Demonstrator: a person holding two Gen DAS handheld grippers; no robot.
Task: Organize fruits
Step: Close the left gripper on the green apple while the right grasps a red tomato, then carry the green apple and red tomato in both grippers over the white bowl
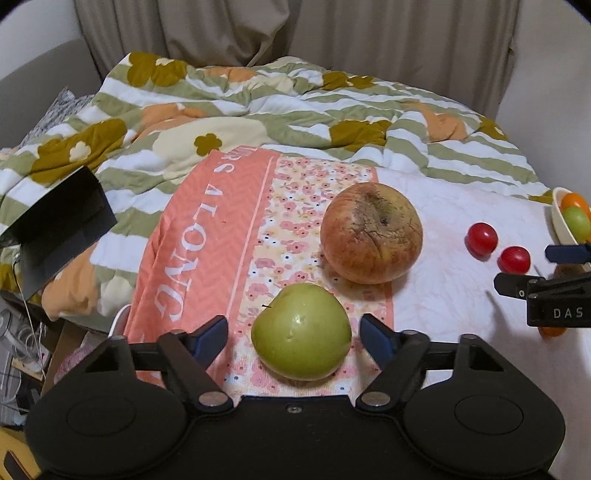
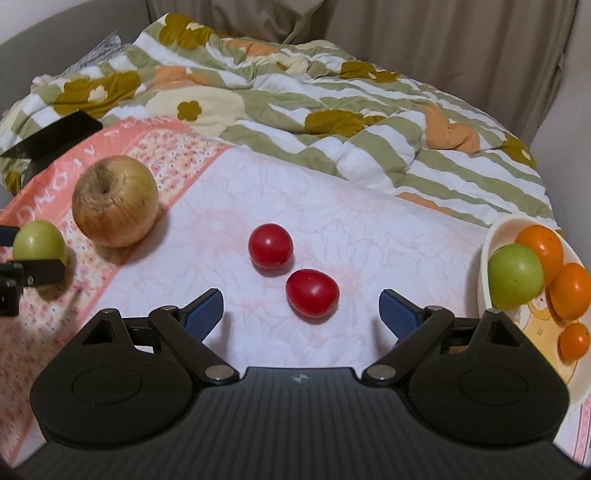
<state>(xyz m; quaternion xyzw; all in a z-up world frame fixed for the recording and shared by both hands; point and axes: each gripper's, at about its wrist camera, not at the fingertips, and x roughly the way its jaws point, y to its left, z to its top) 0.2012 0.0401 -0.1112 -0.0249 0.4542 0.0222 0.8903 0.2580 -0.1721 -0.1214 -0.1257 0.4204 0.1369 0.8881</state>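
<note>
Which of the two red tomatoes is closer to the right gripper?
The nearer tomato, lying just ahead of the open right gripper. The other tomato sits farther back, toward the apple.

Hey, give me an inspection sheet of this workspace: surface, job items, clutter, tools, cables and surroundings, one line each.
Surface: bed with a white crinkled sheet and a pink floral cloth with lettering.
Job's things: small green apple, big wrinkled reddish apple, two red cherry tomatoes loose on the bed; cream bowl holding a green fruit and three orange fruits.
Clutter: black flat box at the left edge.
Tools: left tool open, astride the green apple, pads not touching; right tool open, nearer tomato ahead of its tips.
Cables: thin white cord beside the bed, far left.
Surroundings: striped floral quilt, beige curtain.
</note>
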